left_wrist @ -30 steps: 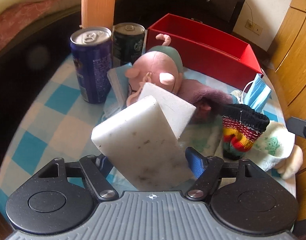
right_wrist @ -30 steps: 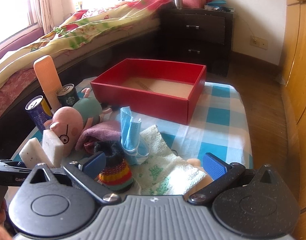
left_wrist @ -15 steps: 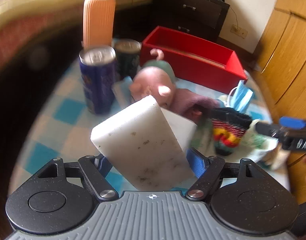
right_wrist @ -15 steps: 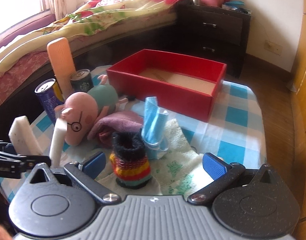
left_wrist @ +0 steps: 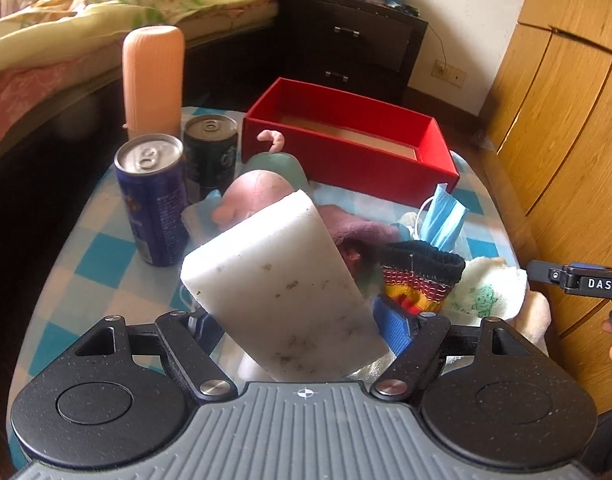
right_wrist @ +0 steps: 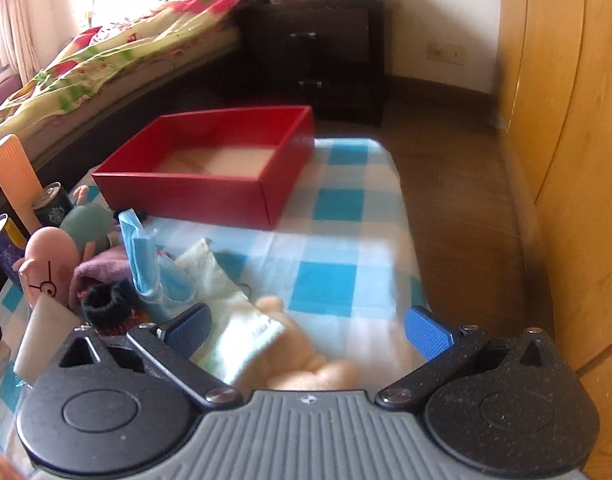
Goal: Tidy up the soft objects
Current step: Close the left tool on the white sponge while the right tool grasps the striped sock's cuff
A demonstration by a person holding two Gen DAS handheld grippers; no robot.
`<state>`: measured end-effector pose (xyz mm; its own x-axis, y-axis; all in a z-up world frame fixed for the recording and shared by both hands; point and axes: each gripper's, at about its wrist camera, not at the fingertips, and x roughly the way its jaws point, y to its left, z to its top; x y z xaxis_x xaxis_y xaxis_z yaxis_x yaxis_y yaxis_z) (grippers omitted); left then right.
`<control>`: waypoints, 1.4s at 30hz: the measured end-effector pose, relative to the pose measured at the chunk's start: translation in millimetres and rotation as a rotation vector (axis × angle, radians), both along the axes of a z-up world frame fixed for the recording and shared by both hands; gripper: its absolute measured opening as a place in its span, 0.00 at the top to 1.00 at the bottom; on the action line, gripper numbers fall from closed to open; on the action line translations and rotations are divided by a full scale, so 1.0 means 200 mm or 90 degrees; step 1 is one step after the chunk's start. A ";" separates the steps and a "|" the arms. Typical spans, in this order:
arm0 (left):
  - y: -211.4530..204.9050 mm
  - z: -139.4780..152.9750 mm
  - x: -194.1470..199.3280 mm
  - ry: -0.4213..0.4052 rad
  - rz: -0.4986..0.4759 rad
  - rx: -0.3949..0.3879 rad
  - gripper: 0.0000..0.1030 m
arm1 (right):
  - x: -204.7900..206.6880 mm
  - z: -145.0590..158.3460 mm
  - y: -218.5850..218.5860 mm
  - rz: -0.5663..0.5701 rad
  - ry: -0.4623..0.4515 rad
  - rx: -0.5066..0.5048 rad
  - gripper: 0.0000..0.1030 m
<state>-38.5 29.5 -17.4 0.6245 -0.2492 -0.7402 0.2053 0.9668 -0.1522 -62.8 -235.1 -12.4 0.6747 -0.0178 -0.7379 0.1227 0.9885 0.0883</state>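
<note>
Stretching across both views is the table (right_wrist: 337, 204) in its blue-and-white check cloth, with the bed (left_wrist: 106, 4) and its flowered quilt running along the far left. Biggest thing on the cloth is the red box (left_wrist: 345, 160), open-topped, sitting at the far end with its brown floor showing. Coming forward, the left tool (left_wrist: 302, 320) is pinching the white sponge (left_wrist: 282, 284), a speckled block tilted up and leaning left between the blue pads, raised over the pile. Behind it lies the pink pig plush (left_wrist: 258, 192), head toward the camera, with a purple cloth (left_wrist: 357, 232) just beside it. Off to the left stand the tall peach bottle (left_wrist: 154, 80), the blue can (left_wrist: 154, 200) and the dark can (left_wrist: 212, 152), all upright, close together. To the right, a striped sock with a black cuff (left_wrist: 421, 276) stands against a pale towel (left_wrist: 489, 284), and a blue face mask (left_wrist: 441, 216) pokes up behind it. Over on the other side, the right tool (right_wrist: 309, 330) hangs with its blue pads spread wide, gripping nothing, low over that towel and a cream plush (right_wrist: 302, 364) lying directly under it. A second white block (right_wrist: 42, 340) leans by the pig's face at the left edge of the right wrist view
</note>
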 end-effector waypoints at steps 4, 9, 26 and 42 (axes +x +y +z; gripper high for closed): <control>-0.05 -0.01 0.01 0.002 -0.011 -0.005 0.26 | 0.00 0.01 0.13 0.072 -0.024 0.002 0.19; -0.08 -0.02 0.01 -0.001 -0.023 0.003 0.26 | 0.11 -0.06 0.40 0.172 -0.002 -0.018 0.19; -0.04 -0.06 0.03 0.021 -0.021 0.005 0.24 | 0.28 -0.23 0.59 0.205 0.072 0.066 1.00; -0.16 -0.14 0.09 -0.004 -0.038 0.123 0.17 | 0.21 -0.17 0.51 0.195 0.079 0.131 1.00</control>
<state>-21.3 -2.5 -45.0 0.6181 -0.1392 -0.7737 0.2638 0.9639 0.0373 -20.2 -133.2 -47.0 0.5318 0.3269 -0.7812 -0.1528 0.9444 0.2911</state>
